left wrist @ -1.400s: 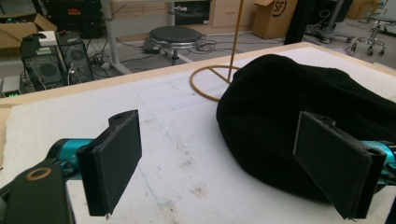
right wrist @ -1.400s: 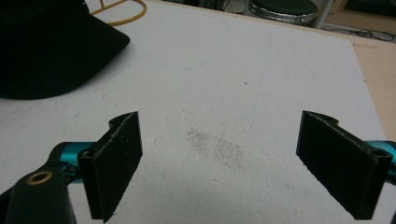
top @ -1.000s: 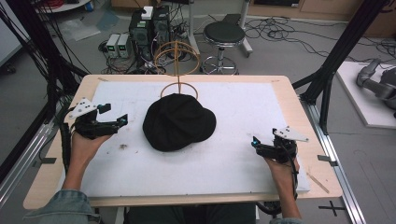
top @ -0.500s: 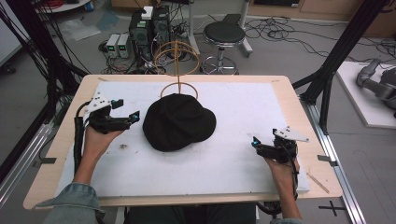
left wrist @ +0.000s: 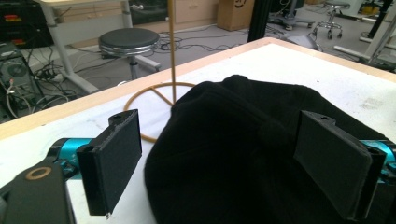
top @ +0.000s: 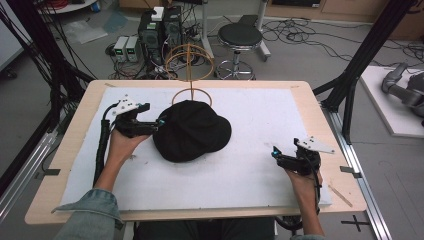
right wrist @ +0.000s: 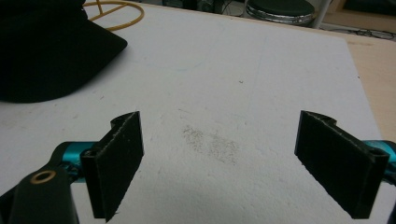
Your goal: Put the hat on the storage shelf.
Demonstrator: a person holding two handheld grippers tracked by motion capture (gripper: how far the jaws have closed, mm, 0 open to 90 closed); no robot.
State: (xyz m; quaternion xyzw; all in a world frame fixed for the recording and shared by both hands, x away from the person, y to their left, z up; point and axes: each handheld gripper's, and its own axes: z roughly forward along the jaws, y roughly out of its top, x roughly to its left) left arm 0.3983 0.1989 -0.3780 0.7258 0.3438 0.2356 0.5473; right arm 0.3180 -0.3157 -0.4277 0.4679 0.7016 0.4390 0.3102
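Observation:
A black cap [top: 192, 131] lies in the middle of the white mat [top: 240, 170]. Just behind it stands a thin brass wire stand [top: 191, 75], its base ring partly under the cap's far edge. My left gripper [top: 159, 122] is open at the cap's left edge. In the left gripper view the cap [left wrist: 252, 149] bulges between the wide-apart jaws of that gripper [left wrist: 224, 172], and the stand's pole [left wrist: 172, 46] rises behind. My right gripper [top: 276, 152] rests open on bare mat at the right, far from the cap. The right gripper [right wrist: 219, 168] holds nothing; the cap [right wrist: 46, 46] shows at upper left.
The mat covers a wooden table [top: 65, 150] with bare wood borders. Behind the table stand a round stool [top: 240, 37] and computer boxes [top: 160, 25] amid floor cables. Black frame posts [top: 360, 65] rise at both sides. Faint grey smudges [right wrist: 210, 142] mark the mat.
My left gripper has moved right and slightly away from me, from the mat's left side up to the cap's left edge. The right gripper and the cap have stayed put.

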